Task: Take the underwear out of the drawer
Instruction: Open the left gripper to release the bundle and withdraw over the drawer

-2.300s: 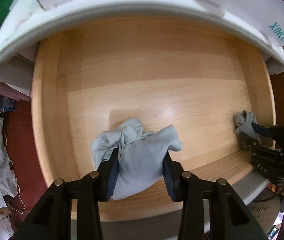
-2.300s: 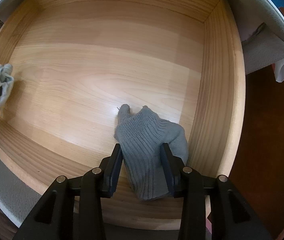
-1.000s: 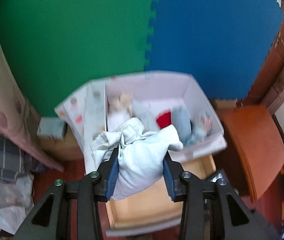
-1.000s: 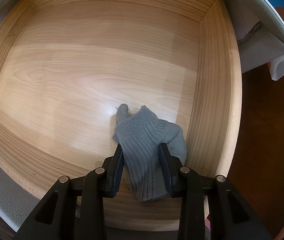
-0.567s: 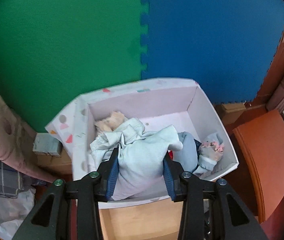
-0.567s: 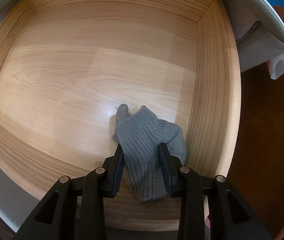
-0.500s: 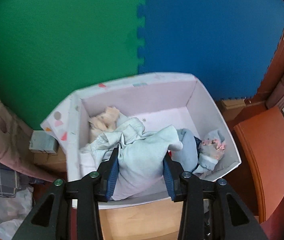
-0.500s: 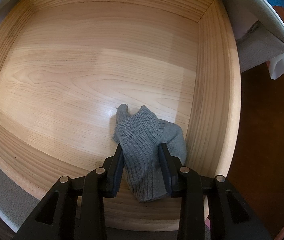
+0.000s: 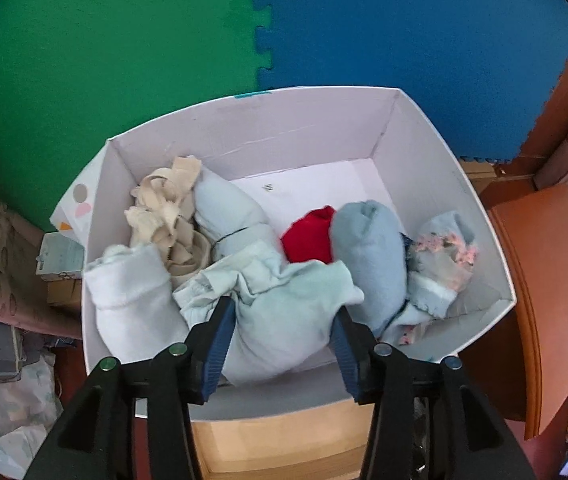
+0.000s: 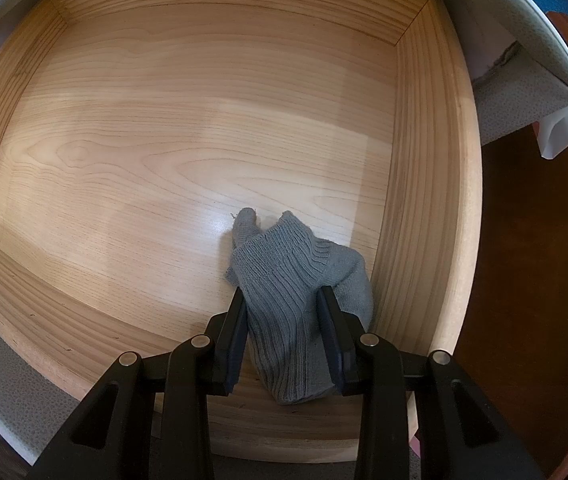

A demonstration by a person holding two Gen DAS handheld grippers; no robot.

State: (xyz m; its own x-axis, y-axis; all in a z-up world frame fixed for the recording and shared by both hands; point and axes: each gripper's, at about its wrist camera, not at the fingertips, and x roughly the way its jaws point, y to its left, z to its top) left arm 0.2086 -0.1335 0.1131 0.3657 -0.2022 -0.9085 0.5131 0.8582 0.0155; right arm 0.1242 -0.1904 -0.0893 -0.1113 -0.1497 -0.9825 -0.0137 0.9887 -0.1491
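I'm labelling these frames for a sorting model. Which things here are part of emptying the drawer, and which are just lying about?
In the job:
- left gripper, jaws opening around the pale blue garment
- white box
- right gripper, shut on the grey knit piece
- wooden drawer

Lying about:
- foam mats
- small carton

Grey knitted garment [image 10: 295, 300] — lower end hidden behind the drawer's front wall [image 10: 84, 336].

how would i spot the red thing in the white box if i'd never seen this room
Find the white cardboard box standing in front of the green and blue foam wall. Near the middle of its clothes pile lies a small red garment, tucked just left of a rolled blue-grey piece. It is the only bright red item among pale blues and creams.
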